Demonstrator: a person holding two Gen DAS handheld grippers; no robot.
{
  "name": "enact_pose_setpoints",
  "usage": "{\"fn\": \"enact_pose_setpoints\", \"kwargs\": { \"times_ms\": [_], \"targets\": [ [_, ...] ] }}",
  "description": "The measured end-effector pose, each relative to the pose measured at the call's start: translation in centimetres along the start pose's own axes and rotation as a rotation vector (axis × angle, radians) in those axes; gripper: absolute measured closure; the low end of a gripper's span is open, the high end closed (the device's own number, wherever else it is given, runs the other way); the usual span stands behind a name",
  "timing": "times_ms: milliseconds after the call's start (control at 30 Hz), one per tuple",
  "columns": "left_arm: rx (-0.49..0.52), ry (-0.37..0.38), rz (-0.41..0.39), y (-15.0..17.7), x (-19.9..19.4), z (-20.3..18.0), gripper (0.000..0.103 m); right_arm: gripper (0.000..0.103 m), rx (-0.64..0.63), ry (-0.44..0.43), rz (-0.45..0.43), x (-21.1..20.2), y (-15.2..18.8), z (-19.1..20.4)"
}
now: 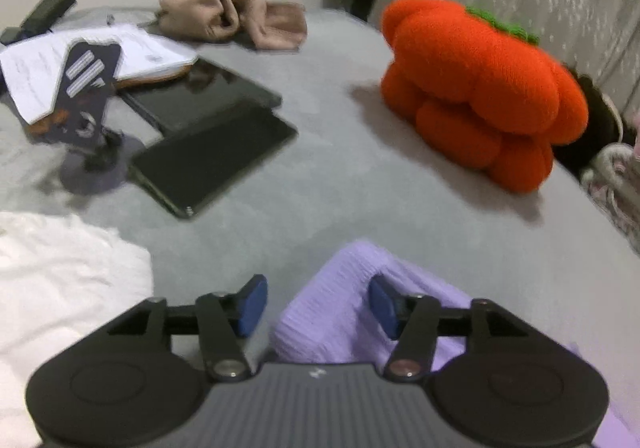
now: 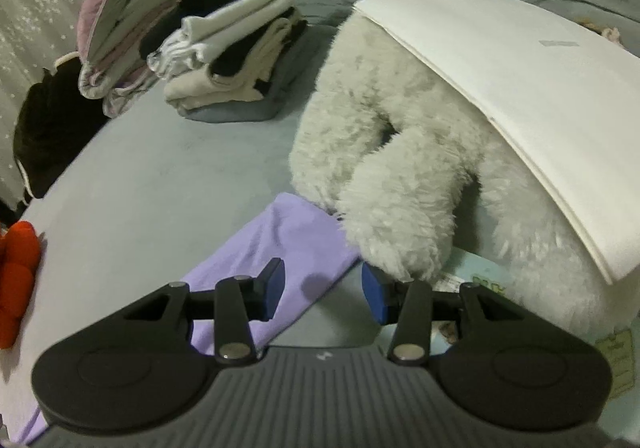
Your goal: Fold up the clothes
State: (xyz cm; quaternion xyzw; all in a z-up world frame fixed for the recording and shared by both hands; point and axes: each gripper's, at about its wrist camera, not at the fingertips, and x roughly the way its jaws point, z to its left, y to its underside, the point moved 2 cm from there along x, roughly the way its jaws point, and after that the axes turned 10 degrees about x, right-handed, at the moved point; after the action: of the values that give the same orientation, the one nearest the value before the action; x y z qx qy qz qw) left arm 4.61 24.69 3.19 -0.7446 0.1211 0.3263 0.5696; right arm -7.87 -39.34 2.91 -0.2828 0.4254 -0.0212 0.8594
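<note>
One big grey bed (image 1: 320, 176) holds everything. One fluffy white toy (image 2: 400, 152) lies under one white pad (image 2: 520, 120). One orange pumpkin toy (image 1: 480, 88) sits alone. There are two piles of folded clothes (image 2: 236, 52) and two dark tablets (image 1: 212, 160). One purple cloth (image 2: 288, 244) lies flat under both grippers. The left gripper (image 1: 318, 306) and right gripper (image 2: 323, 290) are open, holding nothing.
</note>
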Motion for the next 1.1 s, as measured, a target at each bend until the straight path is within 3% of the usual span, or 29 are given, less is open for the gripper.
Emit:
{"fn": "enact_pose_setpoints", "kwargs": {
  "times_ms": [100,200,300,367,467,567,667,767,1100],
  "targets": [
    [0.021,-0.092,-0.093,-0.8,-1.7,0.0,0.042,0.054,0.015,0.002,0.019,0.4,0.0,-0.2],
    [0.028,-0.077,-0.126,-1.1,-2.3,-0.4,0.042,0.042,0.028,-0.001,0.043,1.0,0.0,-0.4],
    [0.043,-0.046,-0.151,-1.2,-2.8,-1.1,0.042,0.041,0.037,0.003,0.042,0.9,0.0,-0.3],
    [0.086,0.03,-0.146,-0.7,-3.0,-2.9,0.042,0.041,0.063,0.001,0.035,0.3,0.2,-0.5],
    [0.191,0.177,-0.125,0.6,-3.2,-6.8,0.042,0.039,0.126,-0.015,0.036,-0.4,0.6,-0.8],
    [0.286,0.27,-0.036,2.6,-2.3,-10.5,0.042,0.039,0.177,-0.022,0.047,0.0,0.5,-1.3],
    [0.329,0.242,0.053,4.1,-0.3,-12.2,0.042,0.042,0.265,-0.052,0.05,0.1,0.2,-2.5],
    [0.344,0.22,0.081,4.5,0.7,-12.4,0.042,0.039,0.351,-0.078,0.042,0.2,-0.1,-3.3],
    [0.357,0.255,0.077,4.7,0.0,-13.3,0.04,0.037,0.271,-0.026,0.007,1.8,-0.5,-1.0]
  ]
}}
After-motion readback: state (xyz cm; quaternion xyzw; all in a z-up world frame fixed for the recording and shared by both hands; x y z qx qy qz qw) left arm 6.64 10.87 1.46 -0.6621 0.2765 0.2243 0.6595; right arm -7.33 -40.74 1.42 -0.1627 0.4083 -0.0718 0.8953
